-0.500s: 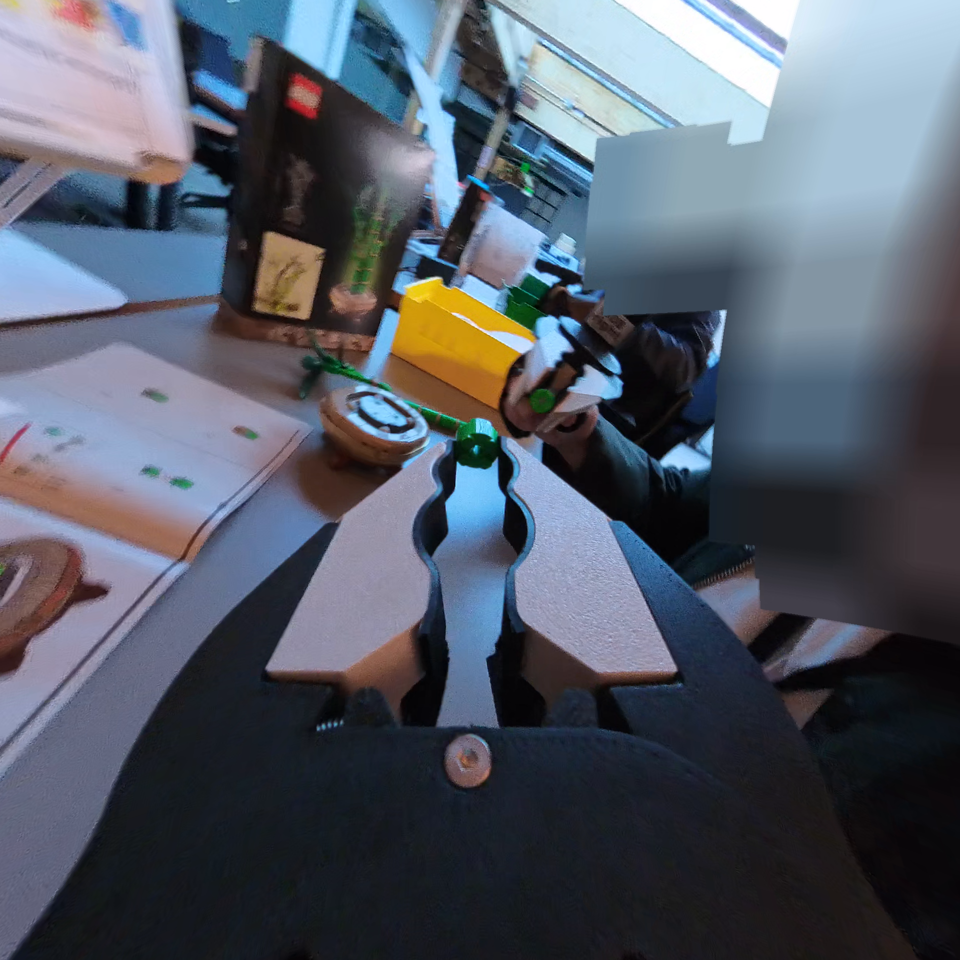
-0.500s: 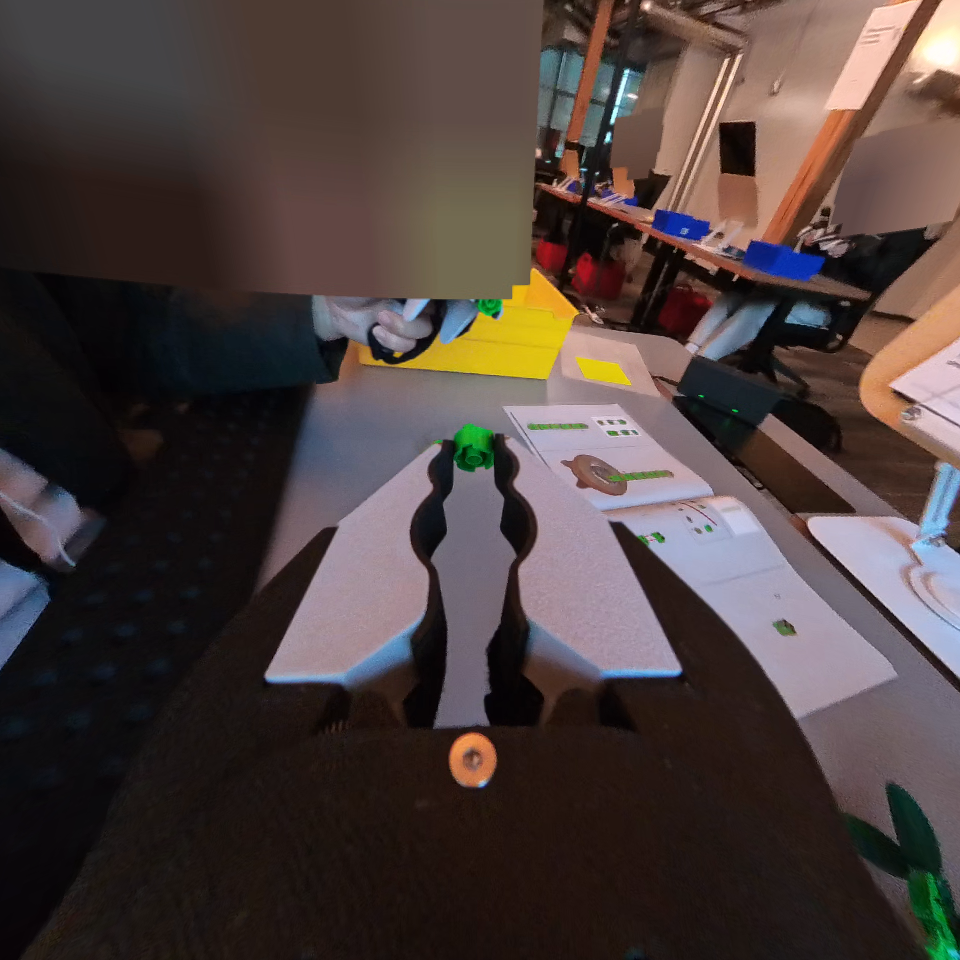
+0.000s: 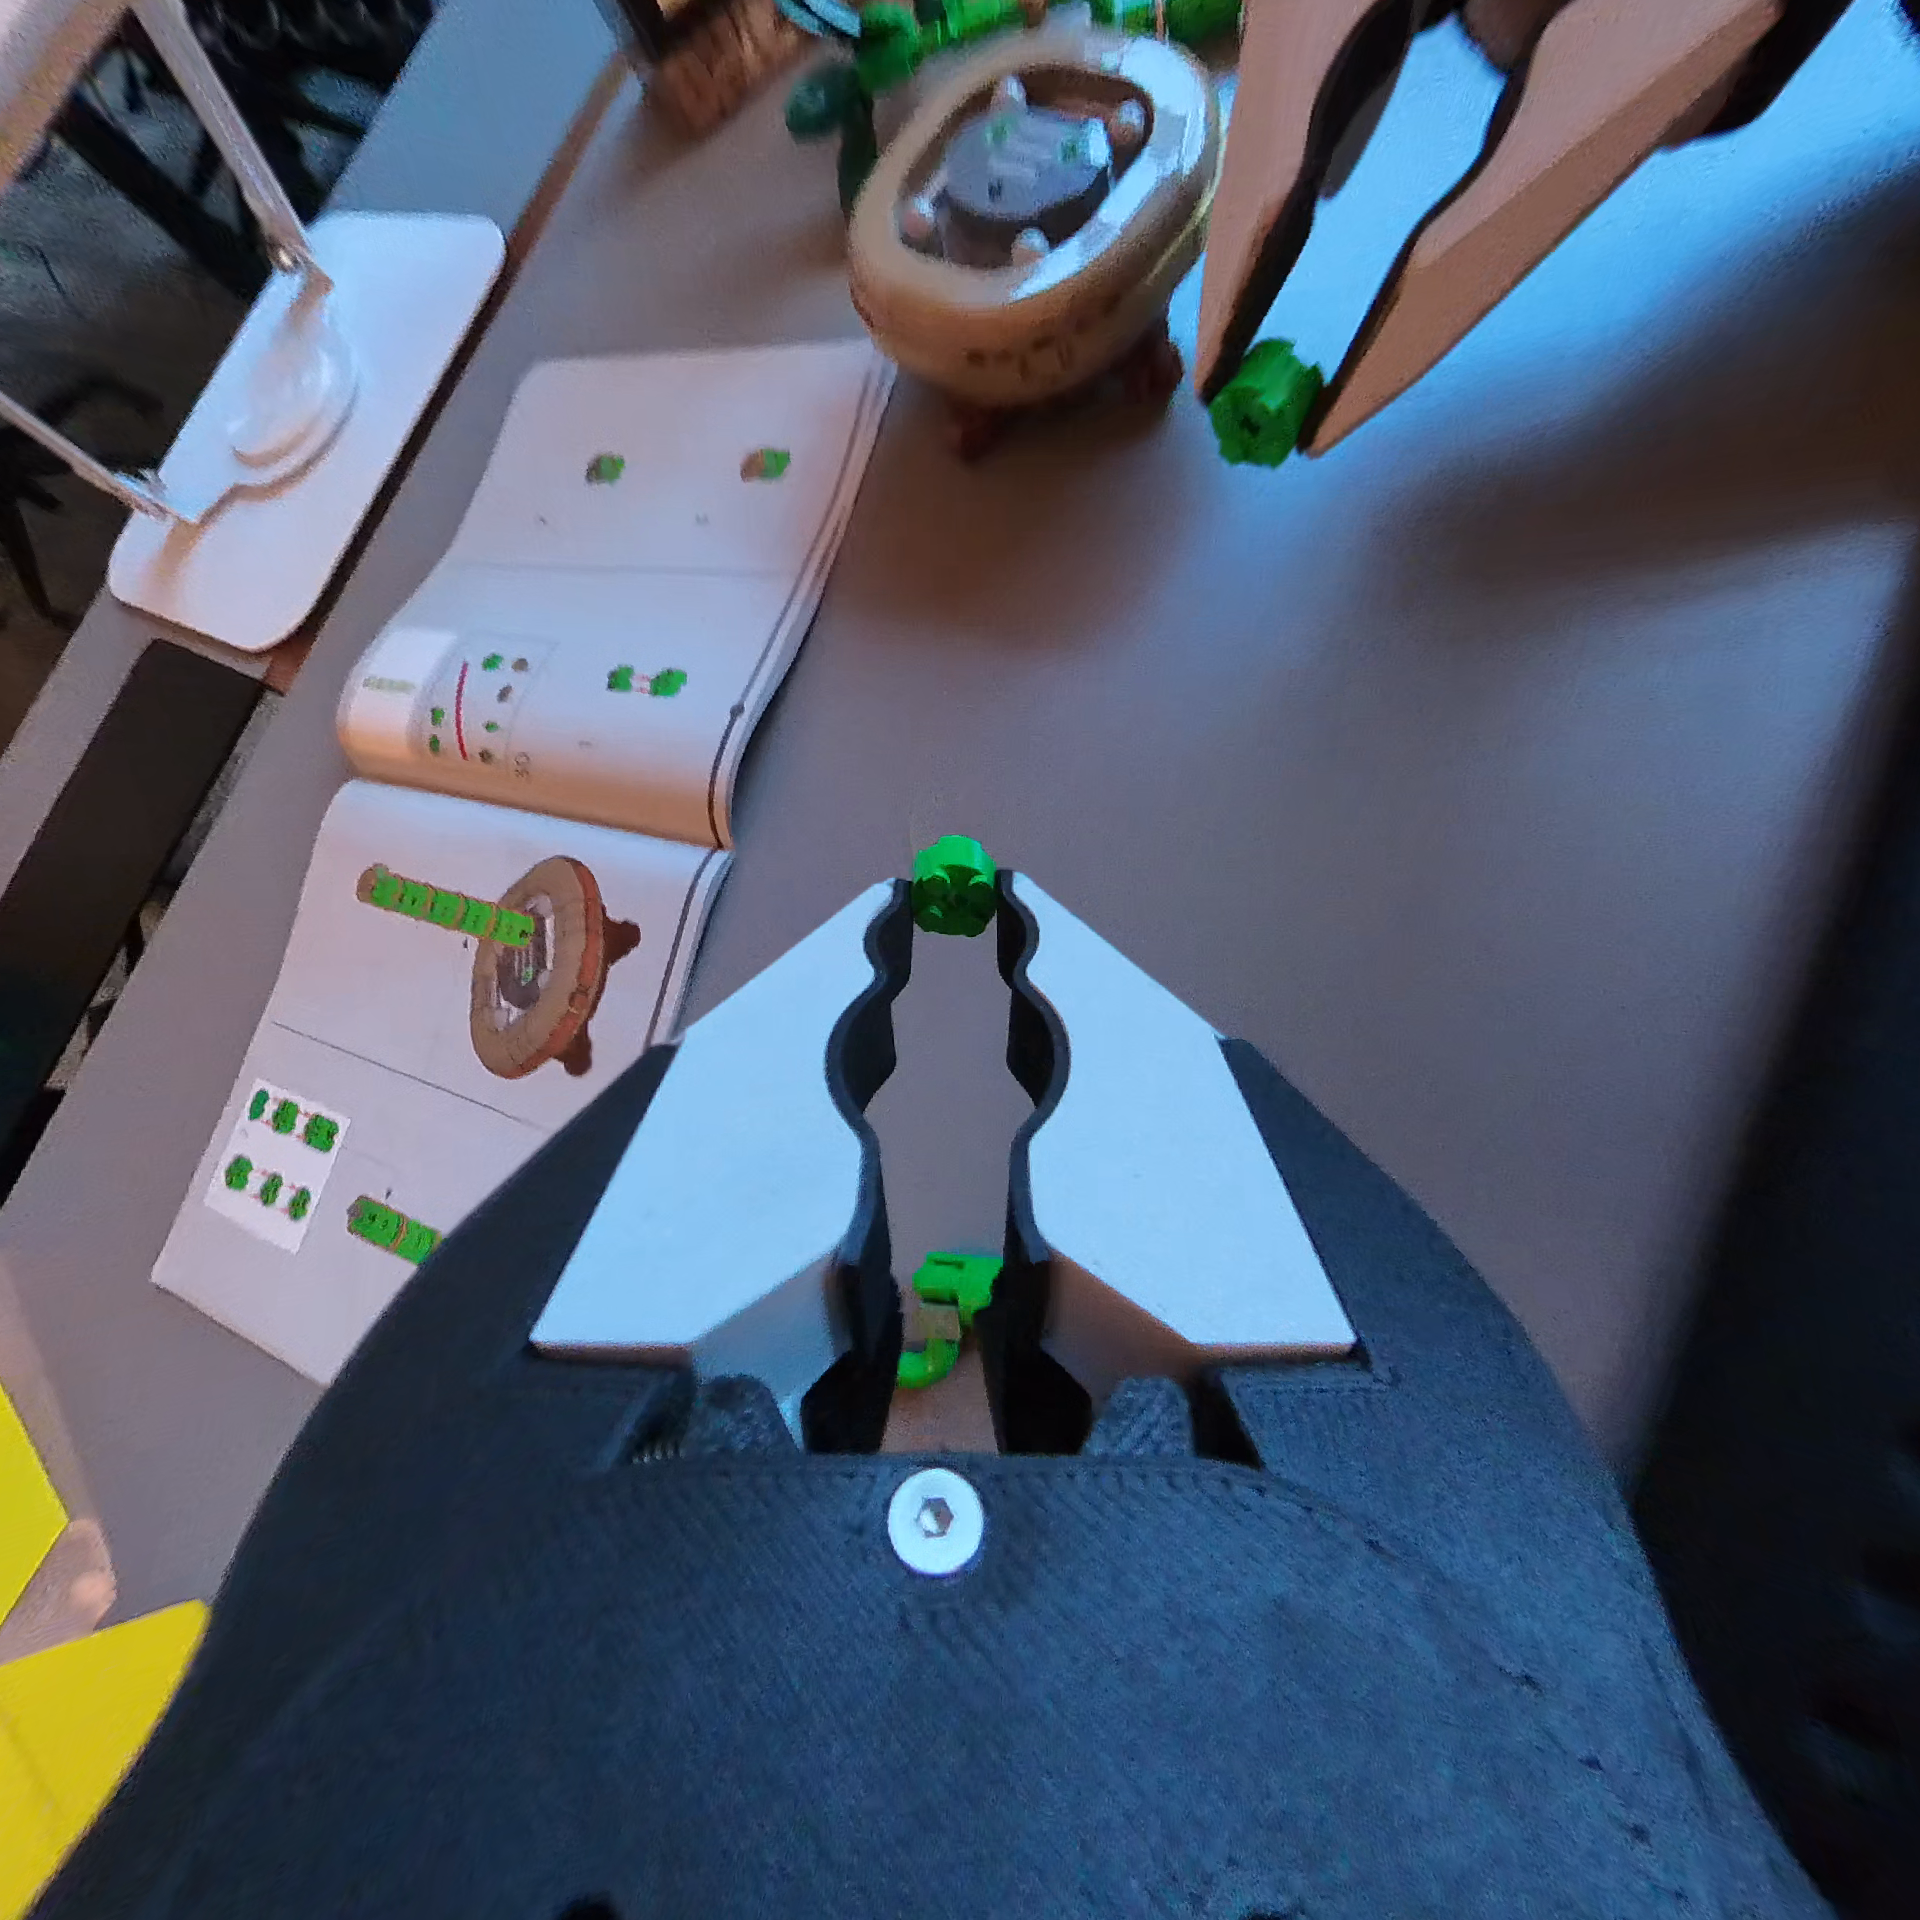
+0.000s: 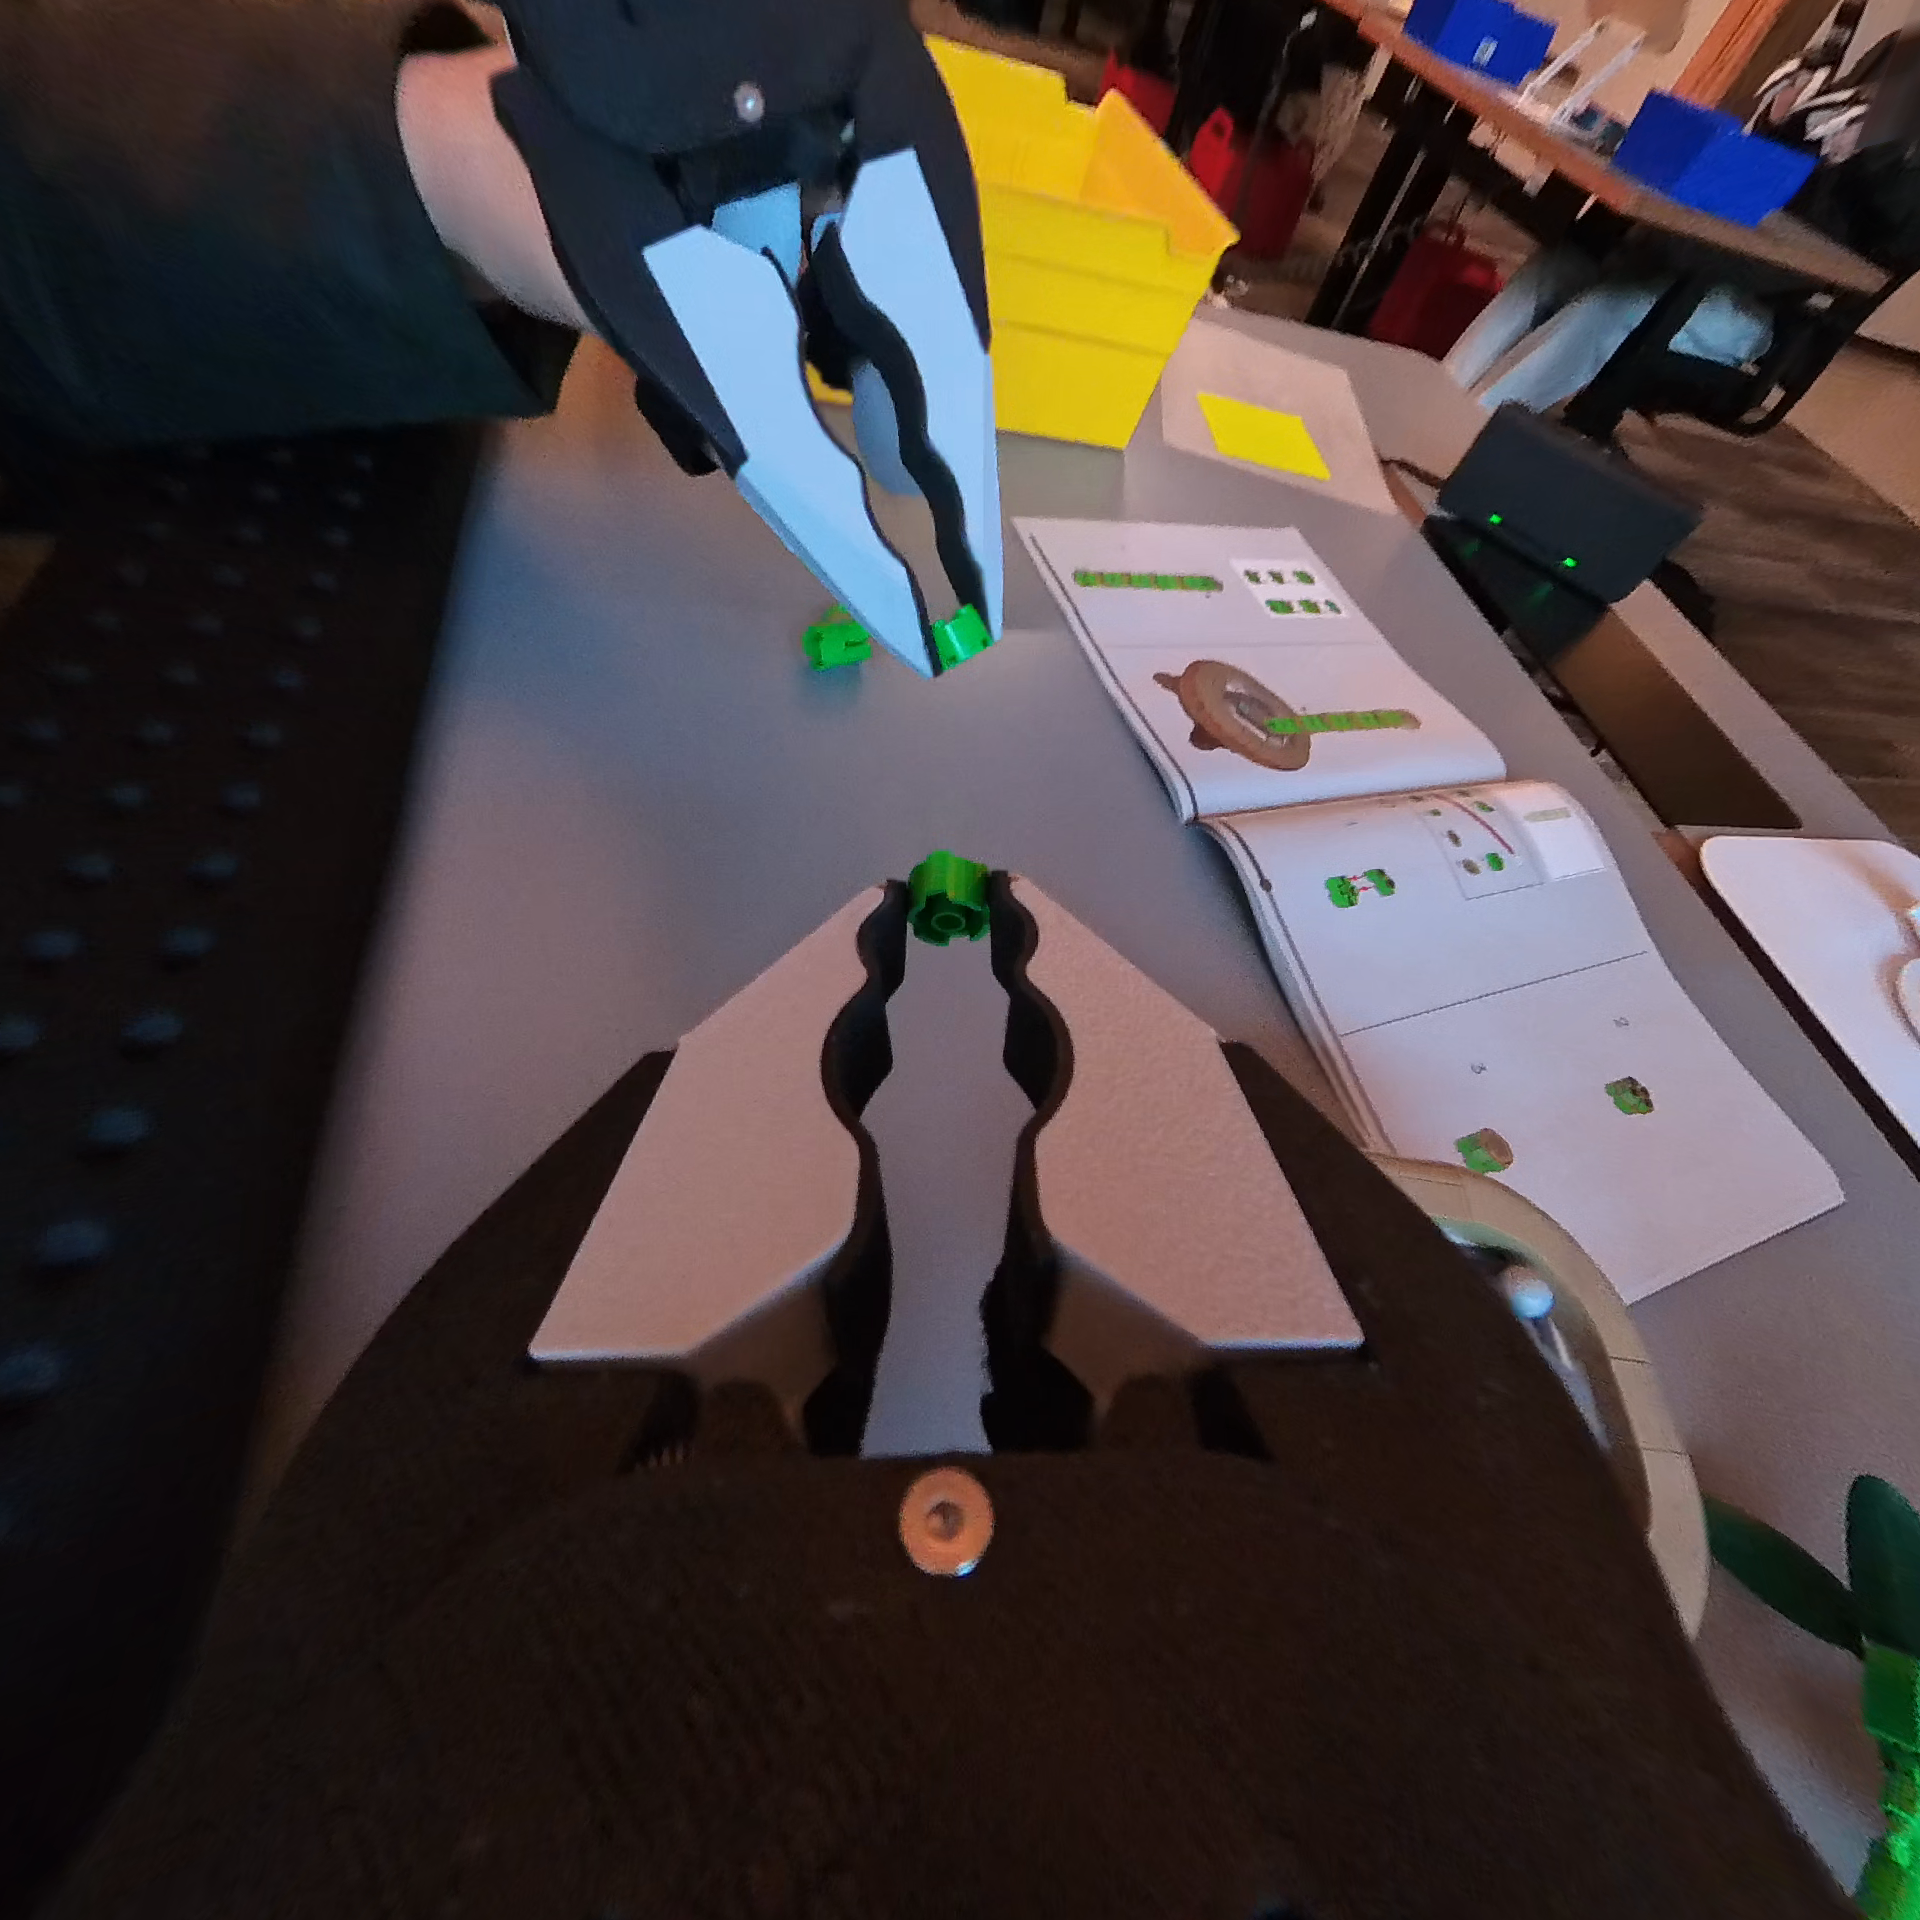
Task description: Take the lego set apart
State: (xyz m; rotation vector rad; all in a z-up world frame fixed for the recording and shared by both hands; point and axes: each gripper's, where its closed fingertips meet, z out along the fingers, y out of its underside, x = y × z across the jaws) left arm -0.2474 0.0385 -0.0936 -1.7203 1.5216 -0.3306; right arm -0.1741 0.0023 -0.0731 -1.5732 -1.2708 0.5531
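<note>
The left claw [image 3: 953, 894] pinches a small round green piece [image 3: 953, 902] tight at its tips, up above the grey table [image 3: 1351, 831]. The piece is bright green with bumpy sides. The right claw [image 4: 948, 896] pinches a second green piece [image 4: 947, 900] the same way; this one shows a round hole in its end. The two claws are apart, tips facing each other over the middle of the table. Another green bit [image 4: 834, 639] lies on the table just beside the left claw. A round tan pot [image 3: 1023, 223] with a grey middle stands near the right claw. An open book [image 3: 582, 748] lies near one long table edge. A yellow bin [image 4: 1081, 260] sits toward the table's end.
</note>
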